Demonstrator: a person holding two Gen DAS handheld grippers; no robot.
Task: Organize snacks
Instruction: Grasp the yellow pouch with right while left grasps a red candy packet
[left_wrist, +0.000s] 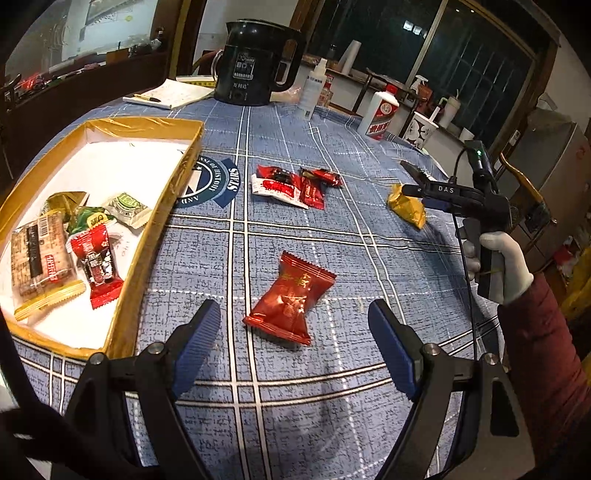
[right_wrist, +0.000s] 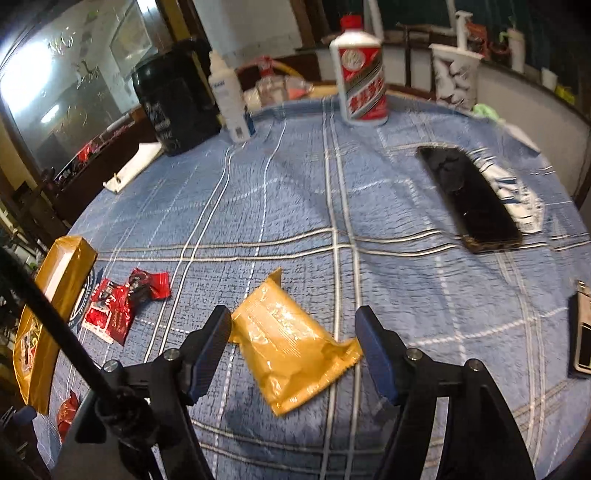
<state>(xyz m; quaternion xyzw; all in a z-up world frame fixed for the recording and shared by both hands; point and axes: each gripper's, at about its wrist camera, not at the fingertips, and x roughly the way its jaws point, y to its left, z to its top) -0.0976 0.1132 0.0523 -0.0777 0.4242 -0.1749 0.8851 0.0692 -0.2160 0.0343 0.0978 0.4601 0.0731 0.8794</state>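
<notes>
Blue plaid cloth (left_wrist: 295, 236) covers the table, with dark windows and cluttered counters behind it.

On the left stands a gold-edged box (left_wrist: 155, 236) with a white floor. Inside it lie a long brown biscuit pack (left_wrist: 37, 258), a red candy (left_wrist: 96, 266), a green packet (left_wrist: 88, 218), a pale green-printed packet (left_wrist: 127, 208) and a gold-wrapped piece (left_wrist: 61, 201), all gathered at the near end.

Loose on the cloth, a red snack packet (left_wrist: 291, 299) lies just beyond the left gripper (left_wrist: 291, 325), whose jaws stand wide apart and hold nothing. Farther off, a small heap of red wrappers (left_wrist: 295, 184) sits near the box's far corner. To the right, a gold packet (left_wrist: 406, 205) lies on the cloth under the right gripper (right_wrist: 293, 343), carried by a white-gloved hand (left_wrist: 498, 266). Its jaws are spread on either side of the packet; the left pad looks very near or touching the packet's edge, the right pad is clear, so it is not clamped.

At the far edge are a black electric kettle (left_wrist: 258, 62), a white spray bottle (left_wrist: 314, 88), a white-and-red liquor bottle (left_wrist: 380, 114) and a notepad (left_wrist: 166, 94).

Only the left wrist view shows the box contents and the gloved hand. Only the right wrist view shows a black phone (right_wrist: 469, 195) lying on the right side of the cloth.
</notes>
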